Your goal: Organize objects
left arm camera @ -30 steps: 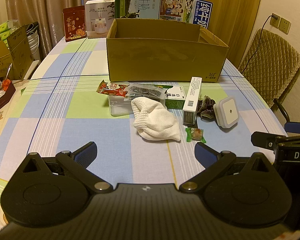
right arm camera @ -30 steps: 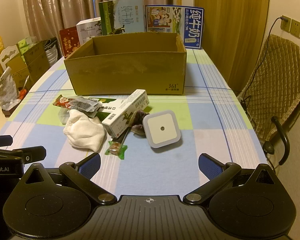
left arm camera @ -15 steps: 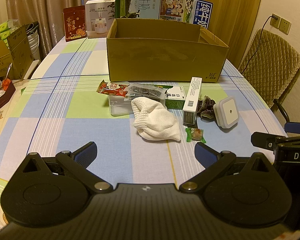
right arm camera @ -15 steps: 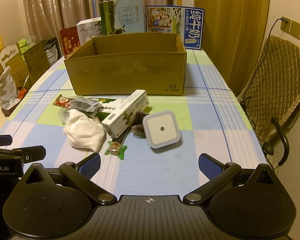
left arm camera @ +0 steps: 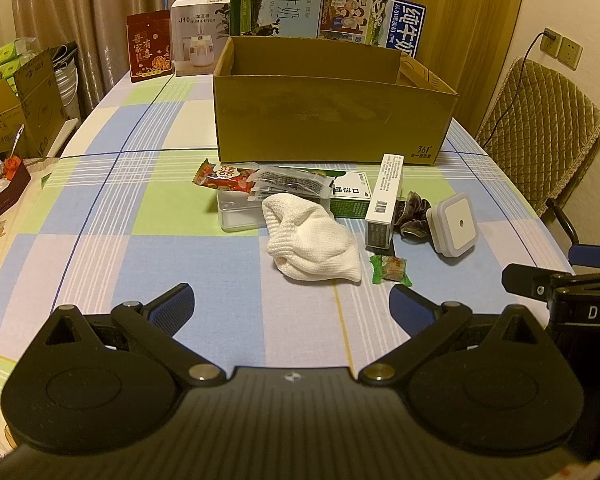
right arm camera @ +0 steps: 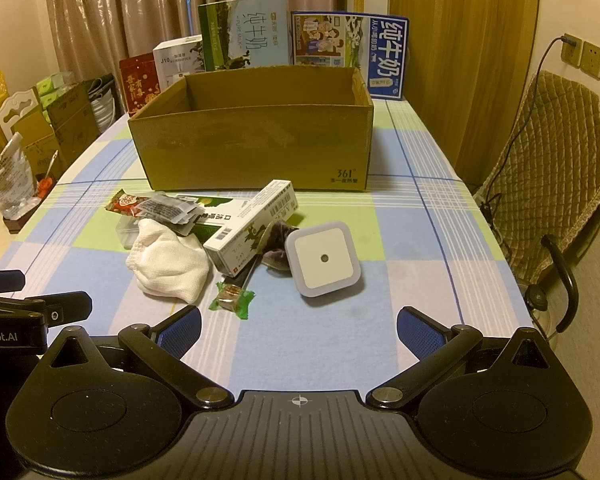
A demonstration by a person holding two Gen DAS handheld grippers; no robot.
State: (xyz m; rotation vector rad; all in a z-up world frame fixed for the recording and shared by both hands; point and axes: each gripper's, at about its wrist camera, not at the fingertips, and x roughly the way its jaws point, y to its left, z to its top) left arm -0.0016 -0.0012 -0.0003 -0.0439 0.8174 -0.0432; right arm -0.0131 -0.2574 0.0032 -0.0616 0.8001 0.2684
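Note:
An open cardboard box point(left arm camera: 332, 120) point(right arm camera: 256, 152) stands mid-table. In front of it lies a cluster: a white knitted cloth point(left arm camera: 312, 240) point(right arm camera: 168, 260), a clear plastic container point(left arm camera: 236, 210), snack packets point(left arm camera: 260, 178) point(right arm camera: 156, 206), a green carton point(left arm camera: 350, 198), a long white carton point(left arm camera: 386, 200) point(right arm camera: 256, 224), a dark crumpled item point(left arm camera: 412, 216), a square white night light point(left arm camera: 454, 224) point(right arm camera: 324, 258) and a green-wrapped candy point(left arm camera: 390, 269) point(right arm camera: 232, 298). My left gripper point(left arm camera: 290, 304) is open, short of the cloth. My right gripper point(right arm camera: 298, 326) is open, short of the night light.
Milk cartons point(left arm camera: 278, 2), a humidifier box point(left arm camera: 198, 36) and a red packet point(left arm camera: 148, 46) stand behind the box. A quilted chair point(right arm camera: 556, 184) sits right of the checked tablecloth point(left arm camera: 100, 240). Cardboard boxes point(left arm camera: 28, 96) crowd the left side.

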